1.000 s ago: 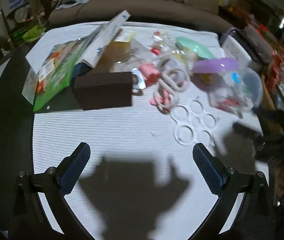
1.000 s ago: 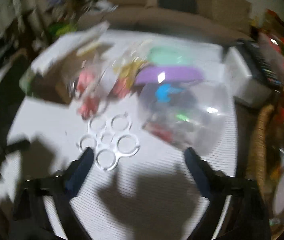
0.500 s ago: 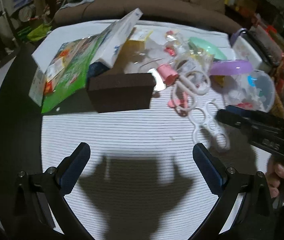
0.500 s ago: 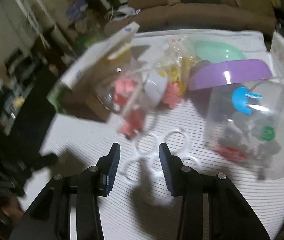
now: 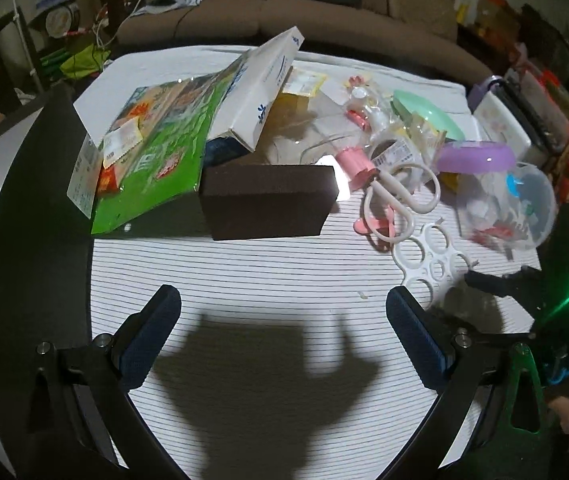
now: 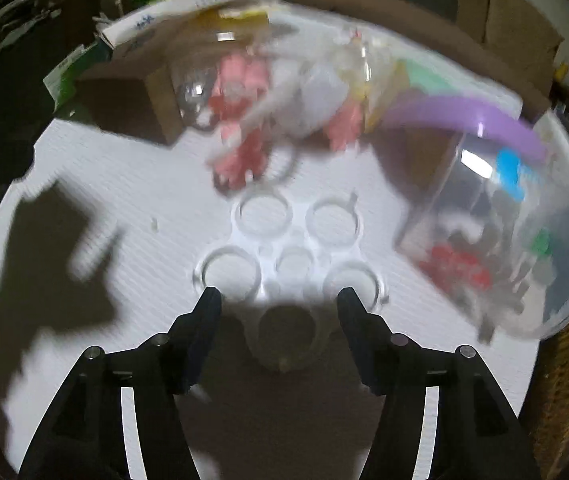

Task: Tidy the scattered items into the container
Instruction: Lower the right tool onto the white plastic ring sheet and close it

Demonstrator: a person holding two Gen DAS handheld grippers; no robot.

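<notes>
R fingers point(image 6: 278, 300) opening over ring plate point(image 6: 292, 256), empty; L fingers point(image 5: 284, 304) wide.

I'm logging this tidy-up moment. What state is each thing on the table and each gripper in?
Left gripper: open, empty, over bare cloth.
Right gripper: jaws opening, either side of the ring tray's near edge, not gripping.
White ring tray: flat on the cloth.
Clear container: on its side, partly filled, purple lid off beside it.
White scissors: closed.
Brown box: closed.
White carton: tilted, end open.
</notes>
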